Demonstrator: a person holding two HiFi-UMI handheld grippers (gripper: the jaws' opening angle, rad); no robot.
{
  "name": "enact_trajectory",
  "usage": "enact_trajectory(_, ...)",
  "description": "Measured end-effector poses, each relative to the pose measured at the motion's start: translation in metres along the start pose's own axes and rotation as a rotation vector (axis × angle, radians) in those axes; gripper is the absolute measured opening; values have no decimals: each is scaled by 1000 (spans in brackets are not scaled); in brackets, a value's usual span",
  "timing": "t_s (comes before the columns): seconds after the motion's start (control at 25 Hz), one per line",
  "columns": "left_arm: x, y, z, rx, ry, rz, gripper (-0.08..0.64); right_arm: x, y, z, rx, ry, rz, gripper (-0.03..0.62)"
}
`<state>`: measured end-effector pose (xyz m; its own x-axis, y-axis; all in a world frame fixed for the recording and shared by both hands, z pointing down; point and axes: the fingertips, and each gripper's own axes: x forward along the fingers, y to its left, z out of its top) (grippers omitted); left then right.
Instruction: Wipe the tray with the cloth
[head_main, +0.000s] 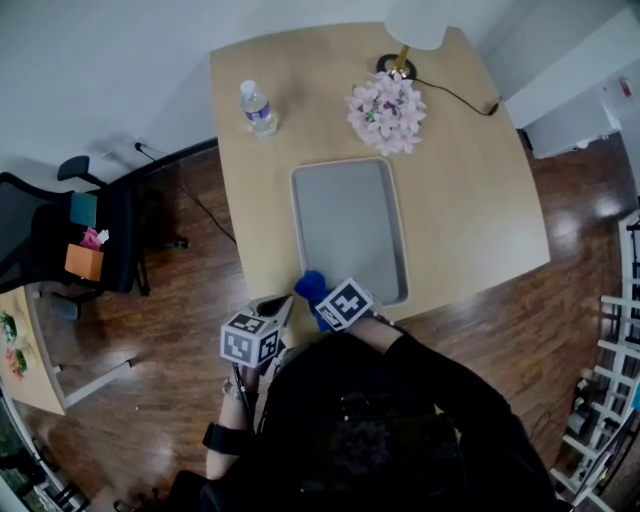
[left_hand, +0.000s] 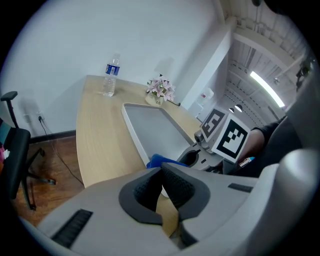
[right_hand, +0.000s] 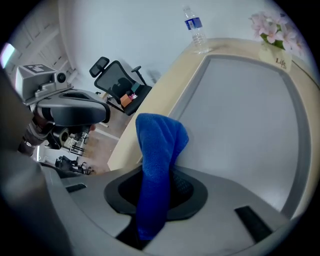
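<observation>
Only in the right gripper view: right gripper (right_hand: 157, 187) clamped tight on the blue cloth (right_hand: 157, 145), right at the near corner of the grey tray (right_hand: 250, 125). From the head view, just a bit of blue beside the marker cube. Left gripper (left_hand: 161, 172) pinched together on nothing, by the near edge of the table (left_hand: 95, 140). Both held low, side by side, close to the body.

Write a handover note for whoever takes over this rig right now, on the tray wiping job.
Right gripper: shut on the blue cloth, at the near left corner of the tray.
Left gripper: shut, empty, beside it at the table edge.
Done: cloth in grip.
To do: wipe the tray; nothing shows how much is wiped already.
Water bottle and flowers stand beyond the tray.
</observation>
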<state>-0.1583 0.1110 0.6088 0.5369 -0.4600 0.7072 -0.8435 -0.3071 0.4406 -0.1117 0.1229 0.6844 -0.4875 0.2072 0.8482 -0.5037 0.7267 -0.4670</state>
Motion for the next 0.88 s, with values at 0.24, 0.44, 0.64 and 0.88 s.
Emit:
enact_trajectory(0.24, 4, -4, 10, -5, -6, 0, 0, -14, -21, 12, 36, -20, -19, 91)
enact_trajectory(0.44, 10, -2, 19, -18, 3, 11, 0, -55, -105, 87, 15, -137, -219, 91)
enact_trajectory(0.64, 13, -2, 30, -38, 5, 28, 0, -76, -176, 164, 2, -152, -334, 91)
enact_trajectory(0.88, 17, -8, 39, -52, 8, 47, 0, -75, -221, 199, -13, -66, -425, 91)
